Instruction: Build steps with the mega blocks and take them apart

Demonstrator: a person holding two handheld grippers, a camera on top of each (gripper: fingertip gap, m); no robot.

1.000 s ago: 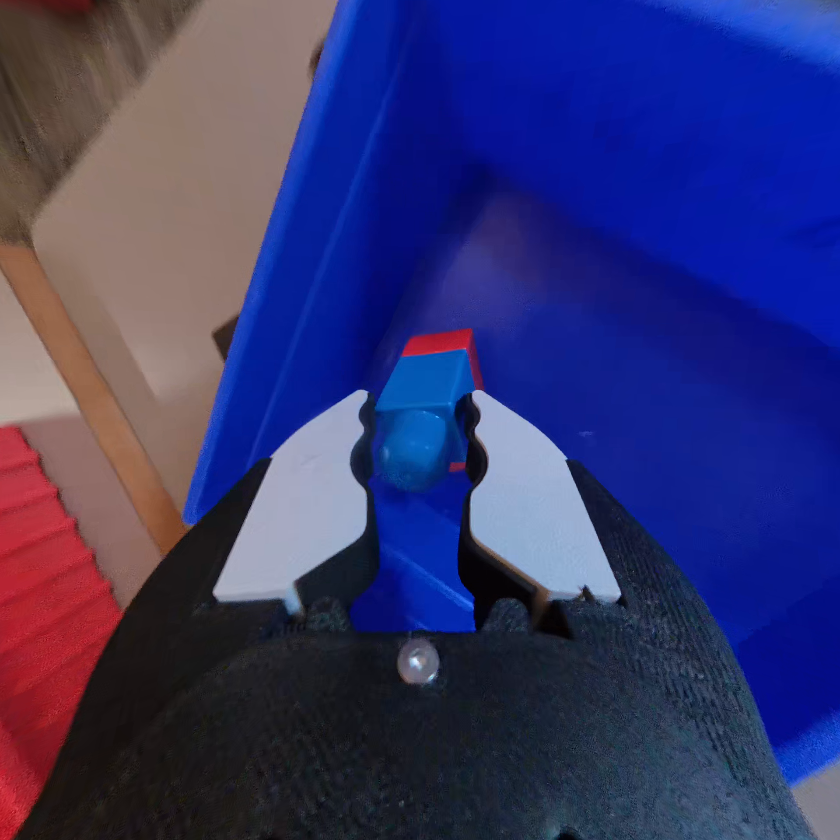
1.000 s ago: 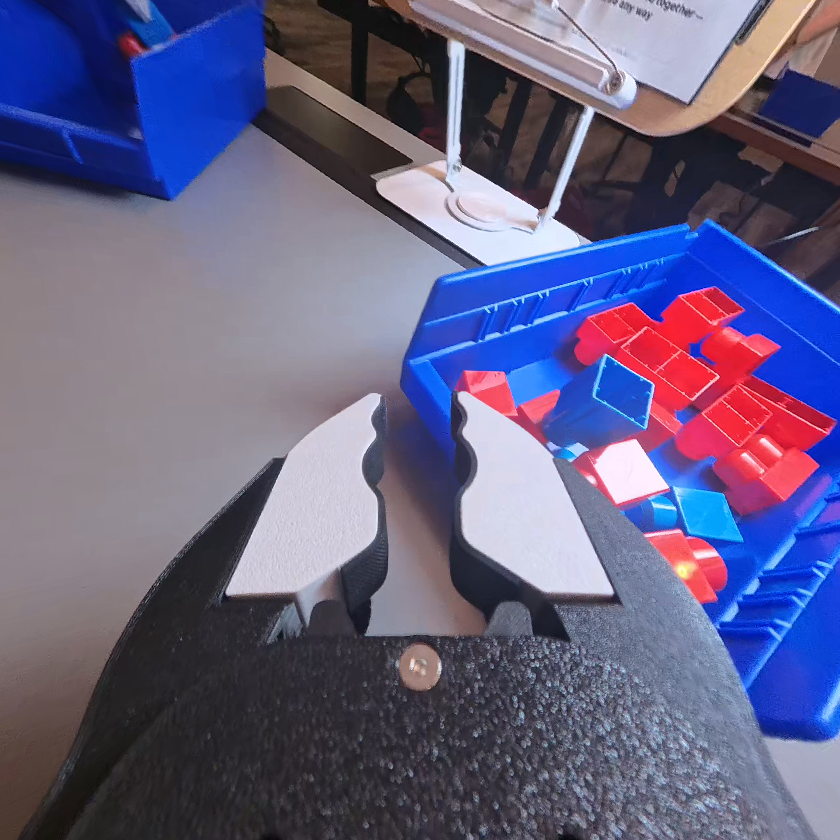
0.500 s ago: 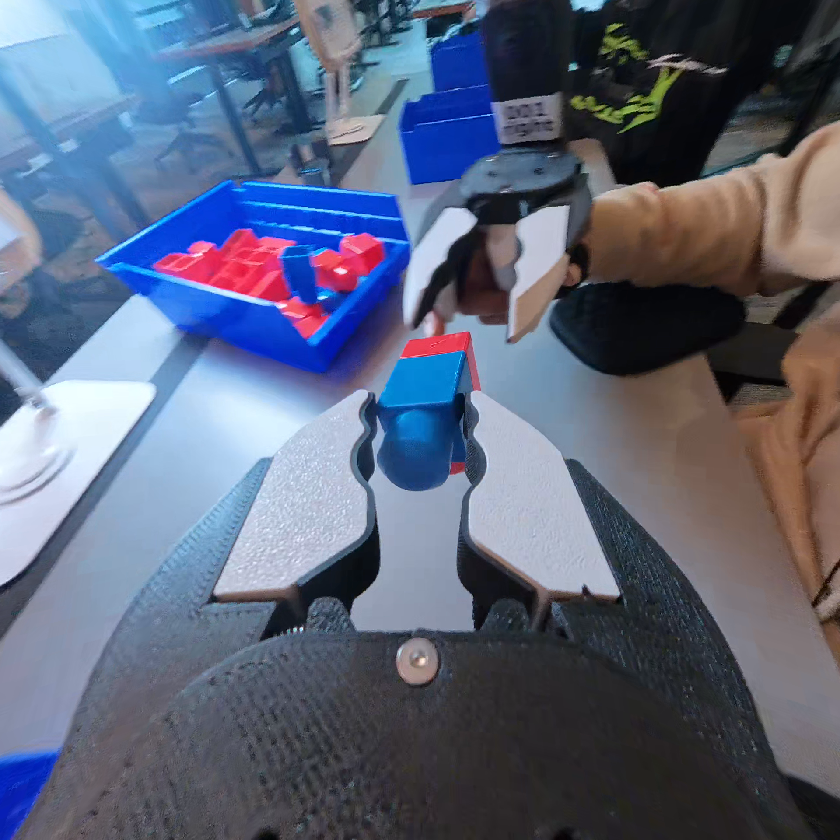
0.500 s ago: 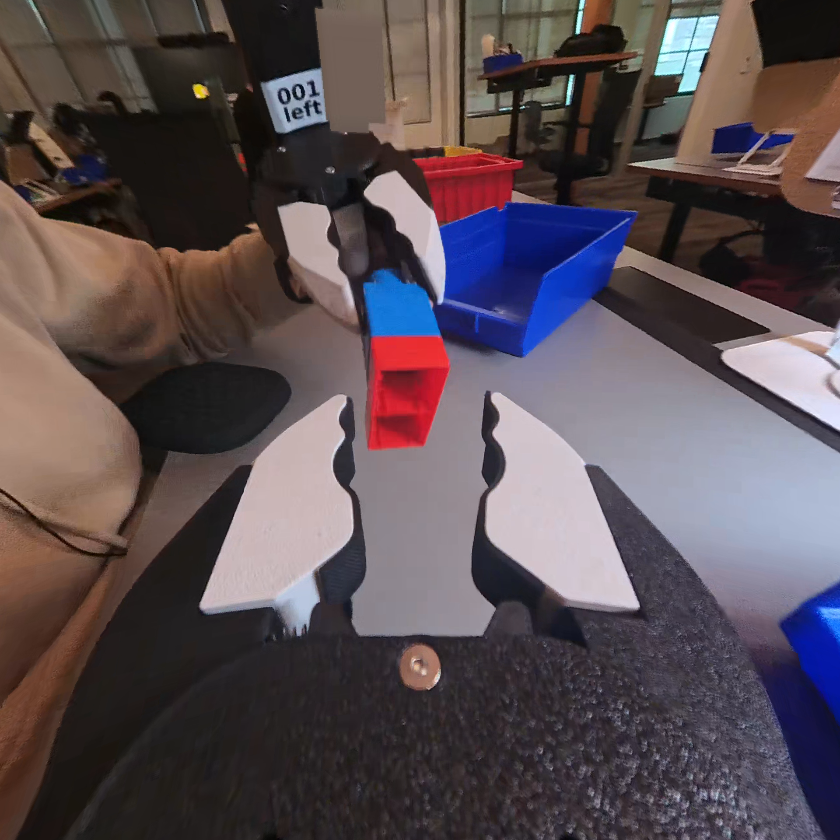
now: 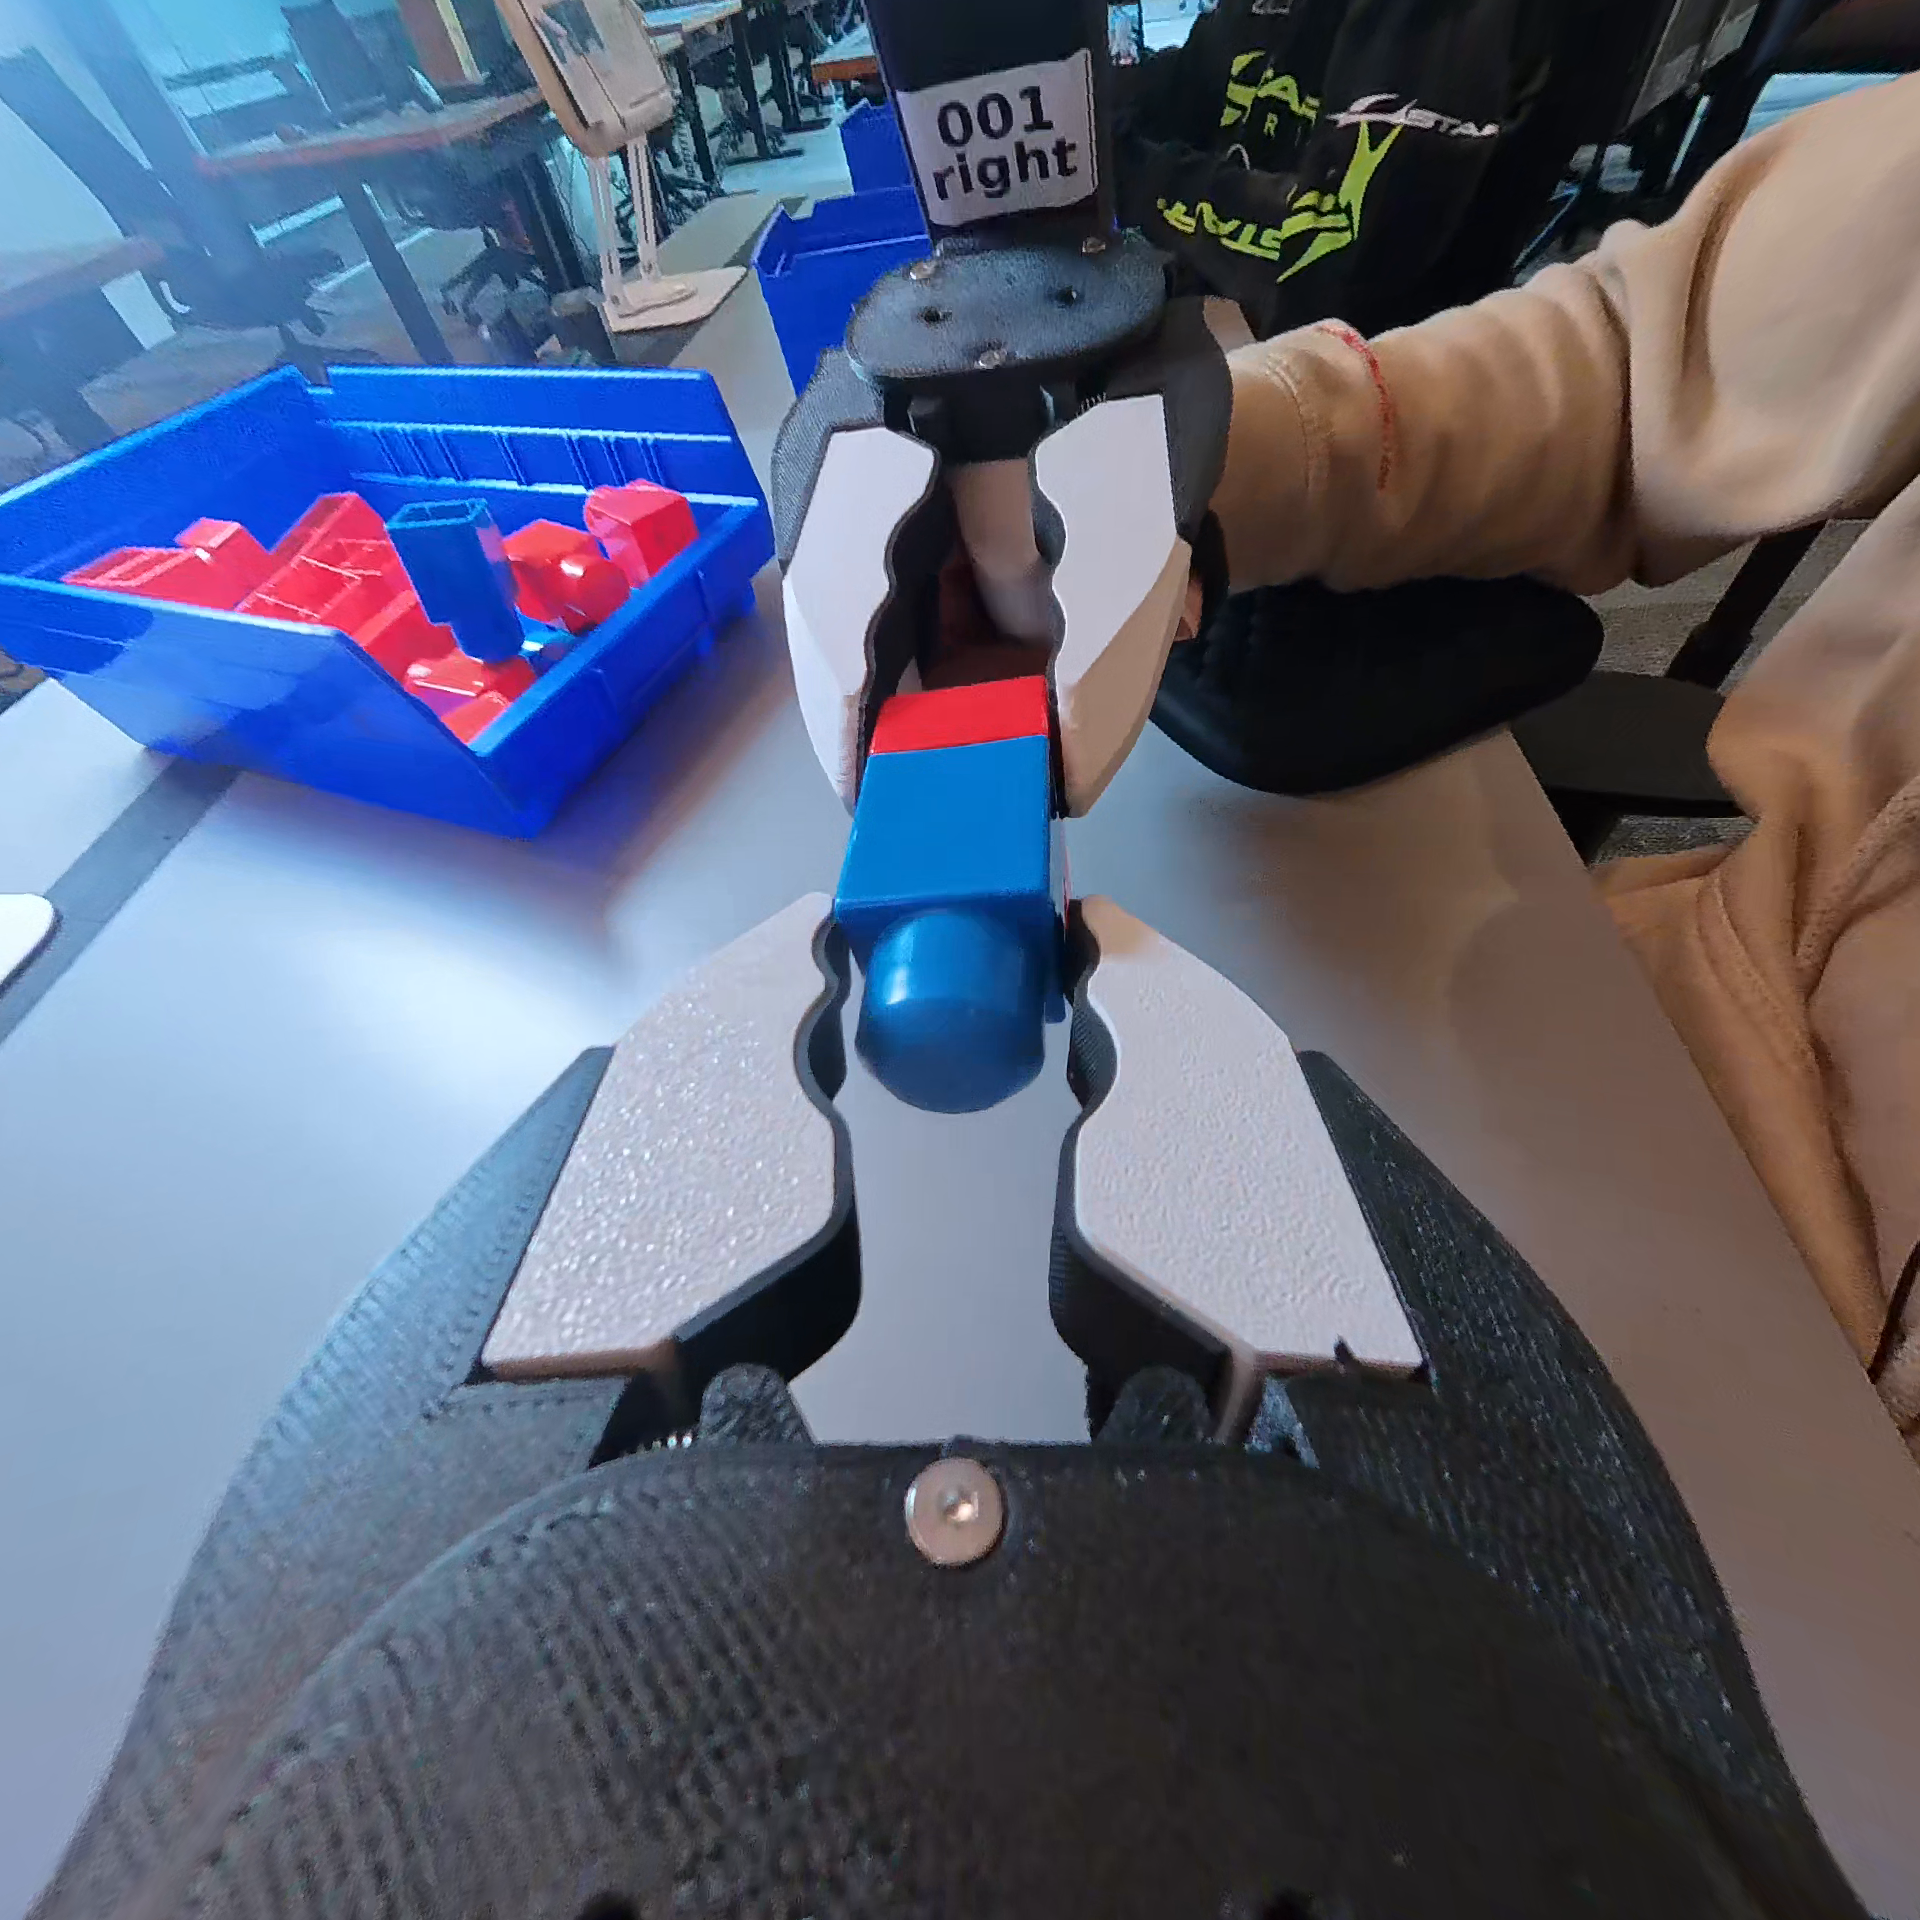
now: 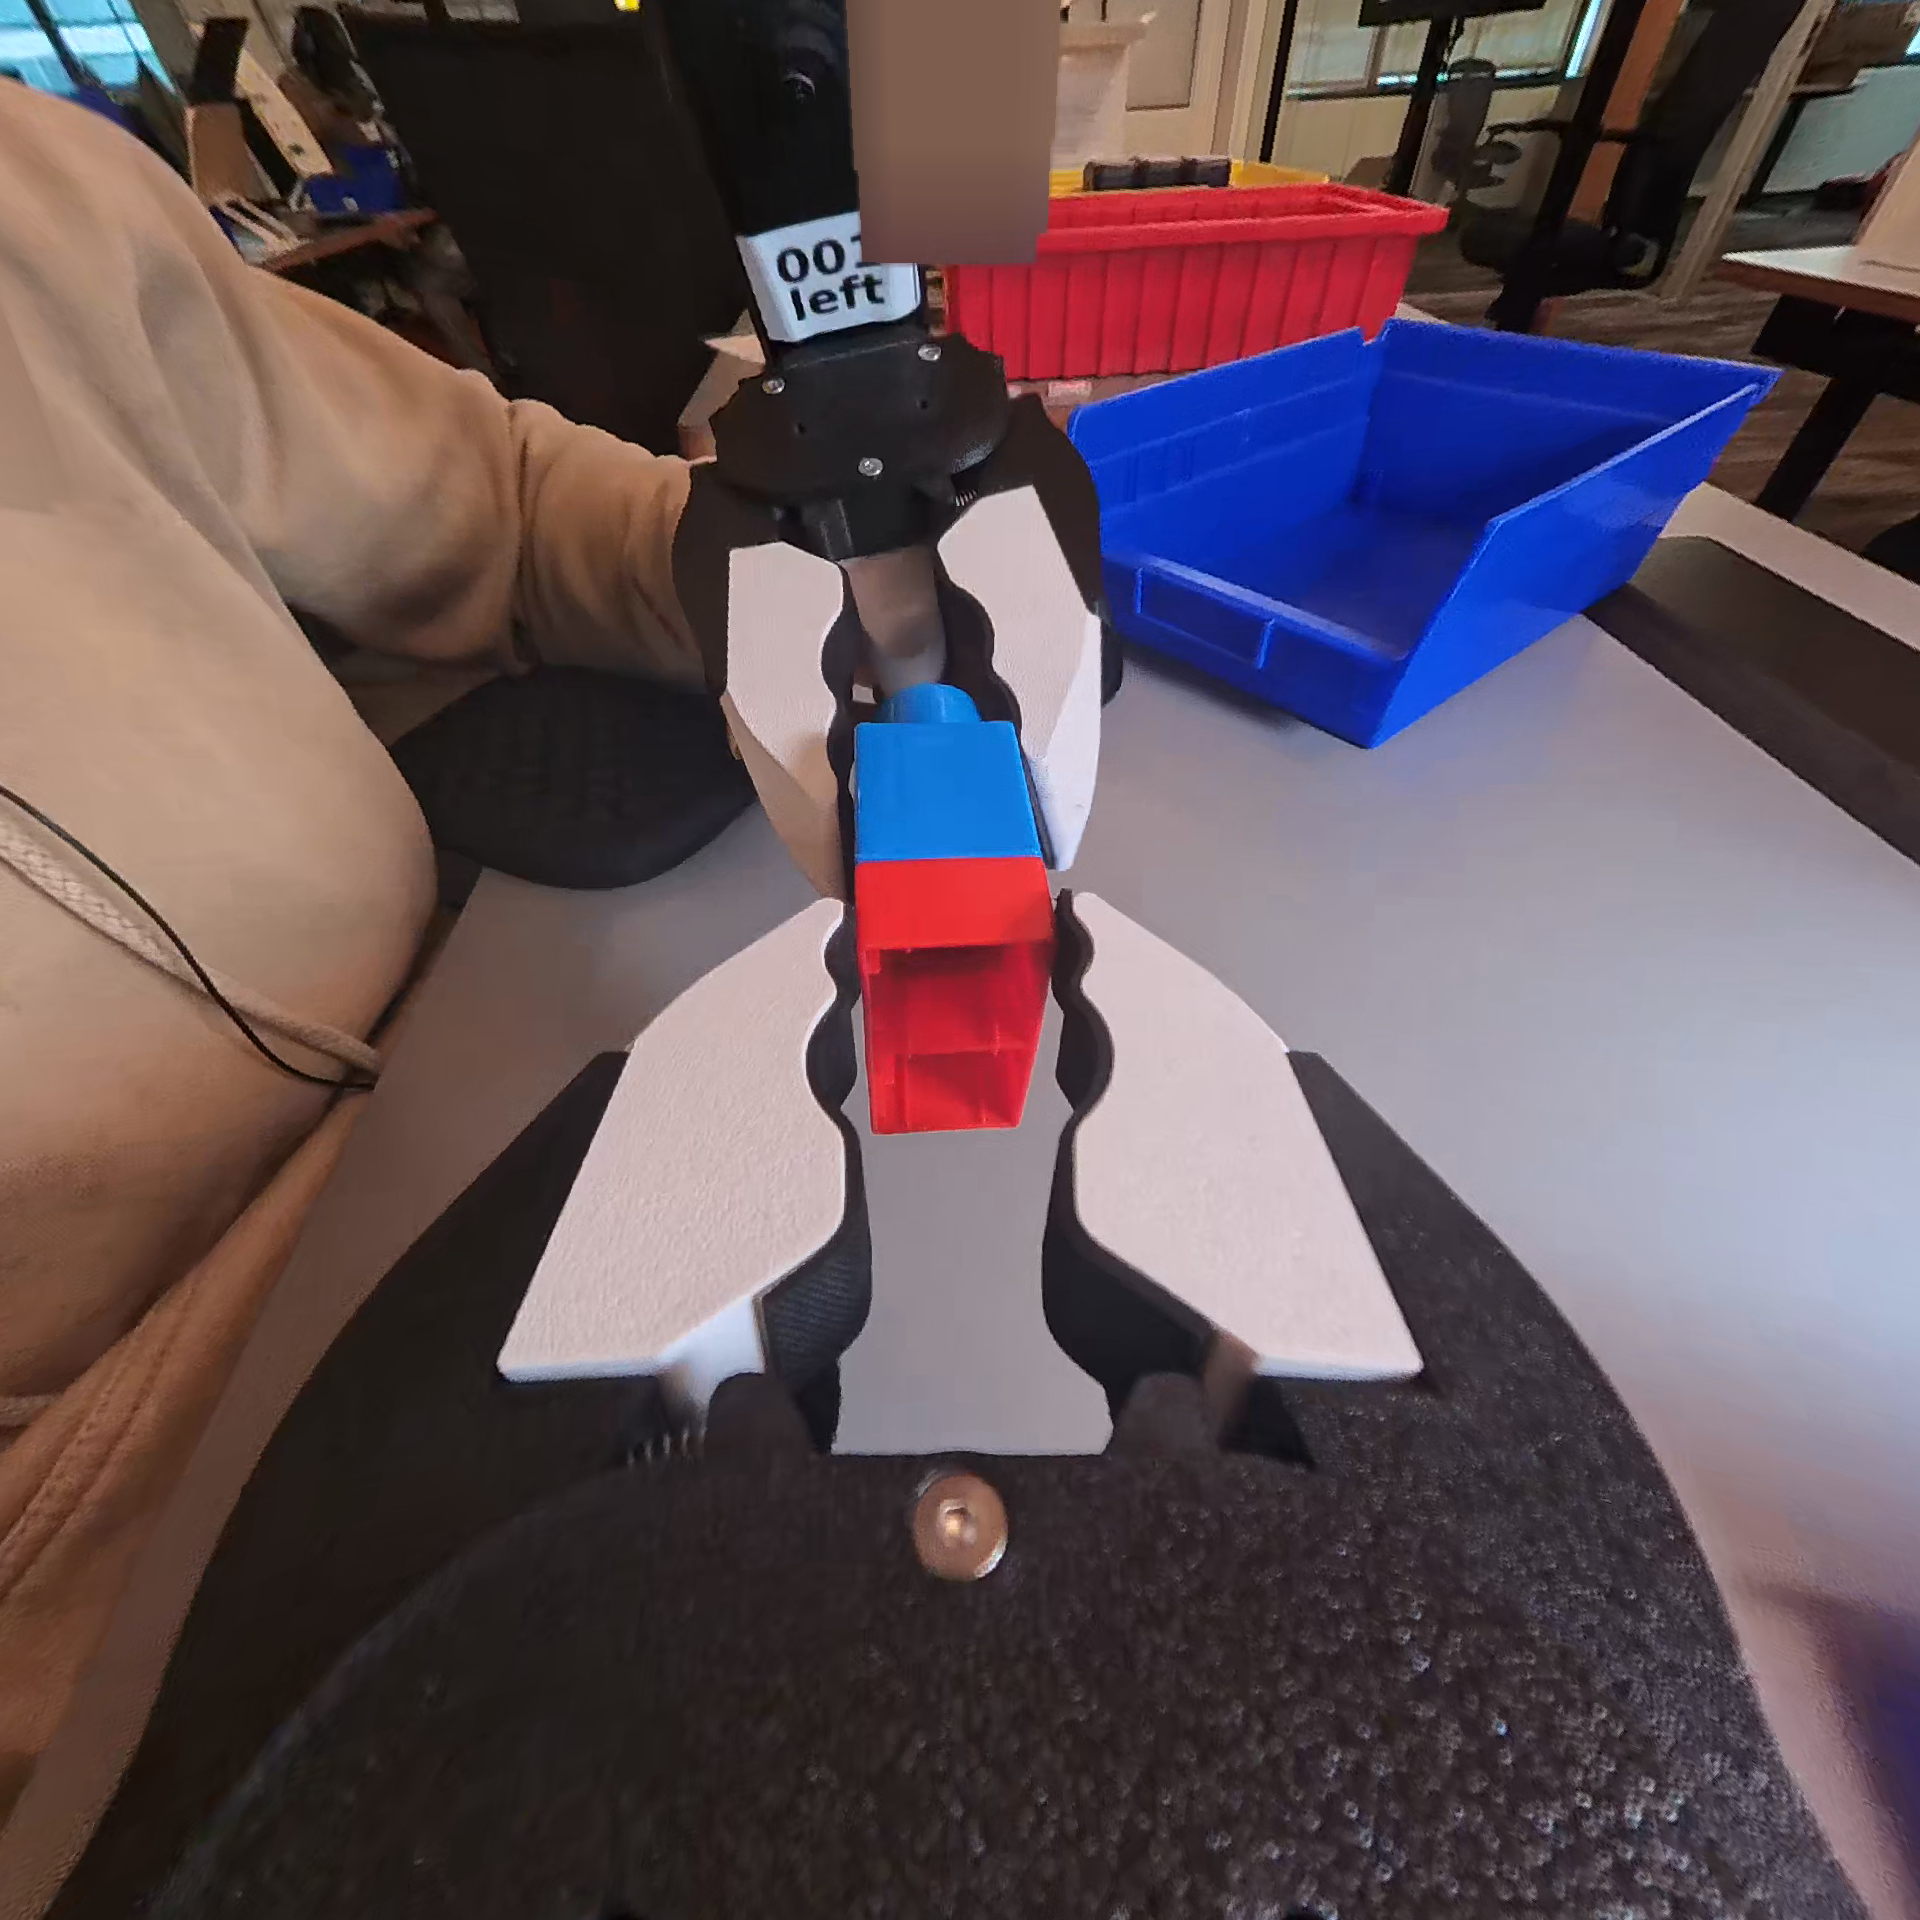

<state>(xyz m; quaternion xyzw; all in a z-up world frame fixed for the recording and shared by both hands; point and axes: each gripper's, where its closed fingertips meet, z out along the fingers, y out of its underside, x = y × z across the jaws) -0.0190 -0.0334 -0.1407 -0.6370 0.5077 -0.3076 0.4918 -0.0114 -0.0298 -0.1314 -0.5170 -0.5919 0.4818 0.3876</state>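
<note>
My right gripper point(image 6: 956, 997) has just closed in from half a second ago; its fingers now pinch the red plastic block point(image 6: 951, 987) at twelve o'clock, while my left gripper point(image 5: 951, 987) pinches the joined blue studded block point(image 5: 951, 883), above the grey surface point(image 5: 416, 987). Ready to pull them apart.

The top block point(image 5: 948, 844) is blue and the bottom block point(image 6: 951, 992) is red. One bin point(image 5: 312, 665) is blue. The table point(image 5: 312, 1039) is grey.
</note>
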